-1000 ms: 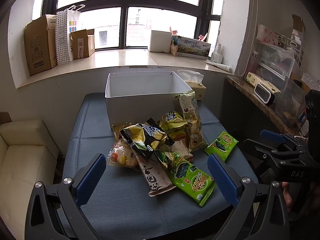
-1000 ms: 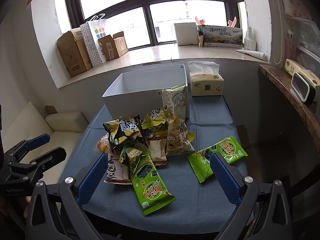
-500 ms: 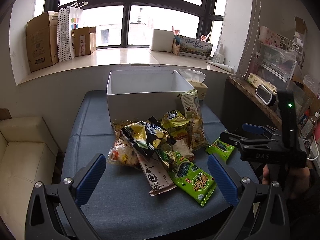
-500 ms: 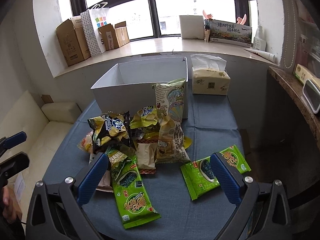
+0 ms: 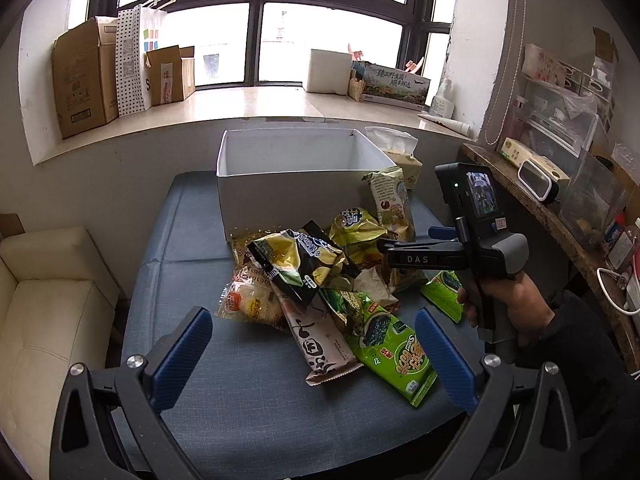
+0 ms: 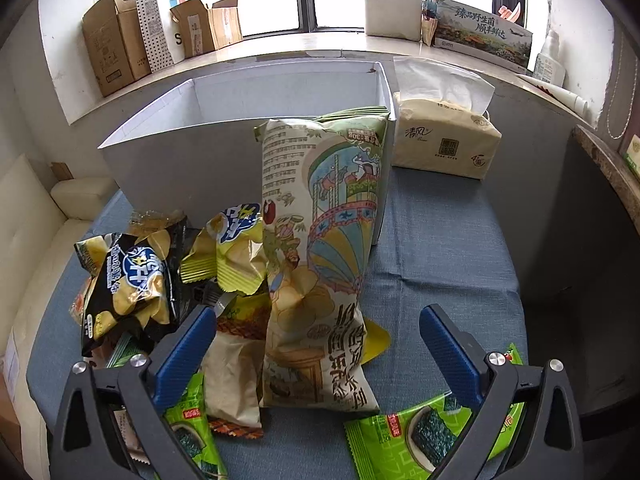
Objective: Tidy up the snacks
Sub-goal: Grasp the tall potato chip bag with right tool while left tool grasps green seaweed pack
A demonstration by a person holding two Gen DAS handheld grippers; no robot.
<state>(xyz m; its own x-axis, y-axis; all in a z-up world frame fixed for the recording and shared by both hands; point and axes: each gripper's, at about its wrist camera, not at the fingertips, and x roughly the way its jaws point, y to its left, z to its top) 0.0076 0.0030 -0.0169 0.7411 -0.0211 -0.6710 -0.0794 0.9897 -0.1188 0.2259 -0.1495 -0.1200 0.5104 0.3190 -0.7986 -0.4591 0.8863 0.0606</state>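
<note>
A pile of snack bags lies on the blue table [image 5: 240, 400] in front of an open white box [image 5: 296, 196]. In it are a black chip bag [image 5: 296, 260], a tall illustrated chip bag [image 6: 320, 240] leaning on the box [image 6: 180, 160], and green seaweed packs [image 5: 392, 352]. My right gripper [image 6: 318, 314] hangs low over the pile. Its jaws are closing with the tall bag's lower half between them, and the pads stand clear of it. A hand holds that right gripper [image 5: 400, 246] at the pile's right side. My left gripper [image 5: 312, 320] stays open before the pile, holding nothing.
A tissue pack [image 6: 444, 140] stands right of the box. Another green seaweed pack [image 6: 420, 436] lies under my right gripper's right finger. A cream sofa [image 5: 52, 312] is left of the table and a cluttered shelf [image 5: 560, 220] is to the right. Cardboard boxes line the windowsill.
My right gripper has come forward and down, from the table's right edge to just over the pile, and the tall bag now sits between its fingers. The left gripper has kept still.
</note>
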